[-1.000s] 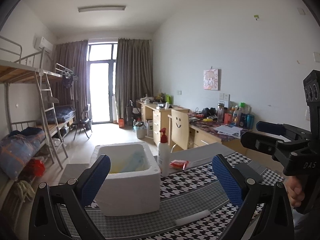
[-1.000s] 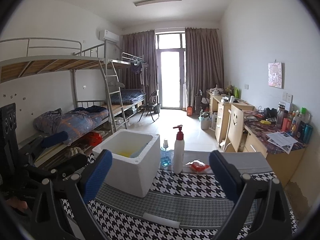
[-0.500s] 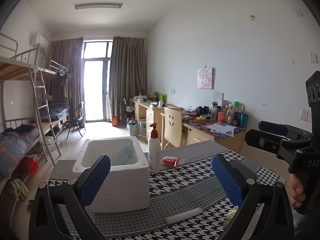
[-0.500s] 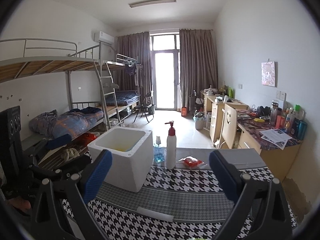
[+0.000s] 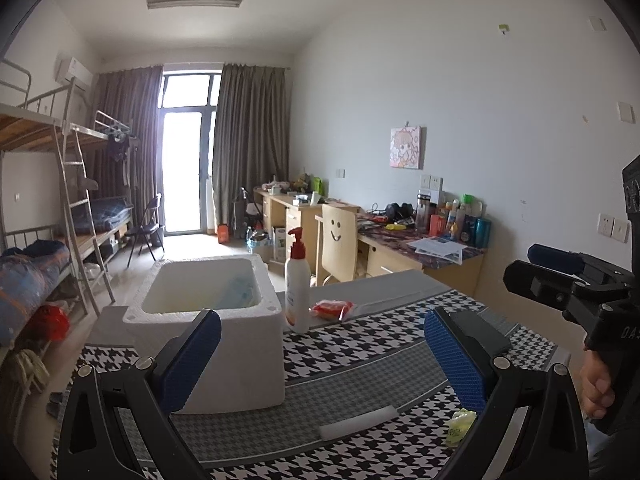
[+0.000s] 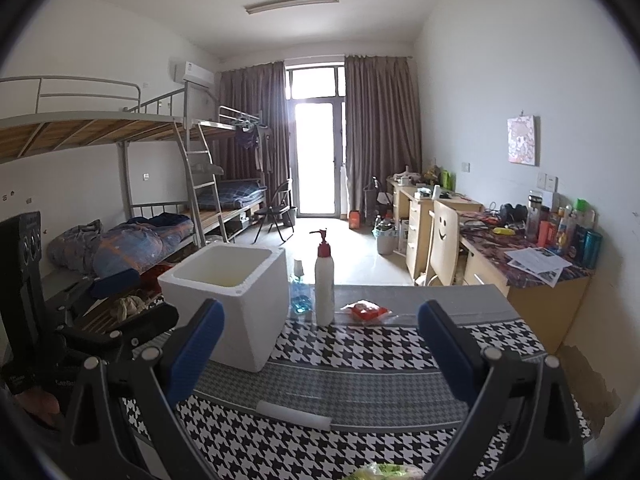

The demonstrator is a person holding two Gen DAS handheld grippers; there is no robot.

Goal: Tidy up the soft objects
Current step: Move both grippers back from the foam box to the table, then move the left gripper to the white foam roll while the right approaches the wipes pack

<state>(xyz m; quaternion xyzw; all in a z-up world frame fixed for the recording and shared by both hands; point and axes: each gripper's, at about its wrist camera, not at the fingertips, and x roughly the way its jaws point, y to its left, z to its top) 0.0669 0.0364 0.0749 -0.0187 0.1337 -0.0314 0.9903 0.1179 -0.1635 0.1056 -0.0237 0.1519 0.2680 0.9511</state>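
I have both claws hovering above the tabletop with its black-and-white houndstooth cloth, each one released with its blue pads spread wide and nothing between them: the left claw and the right claw. From the left wrist view, the white square foam box stands open-topped just ahead of my left pad, and I can make out something pale blue lying inside against its far wall, though I cannot tell what it is. Just beside the box on its right stands the white pump bottle with a red top, upright, and near it lies a small red-and-clear plastic packet, flat on the grey band of the cloth. A white foam stick lies nearer to me, between my pads, and a crumpled yellow-green soft wrapper sits close against my right pad. From the right wrist view I also see a small clear bottle with blue liquid standing between box and pump bottle, behind them.
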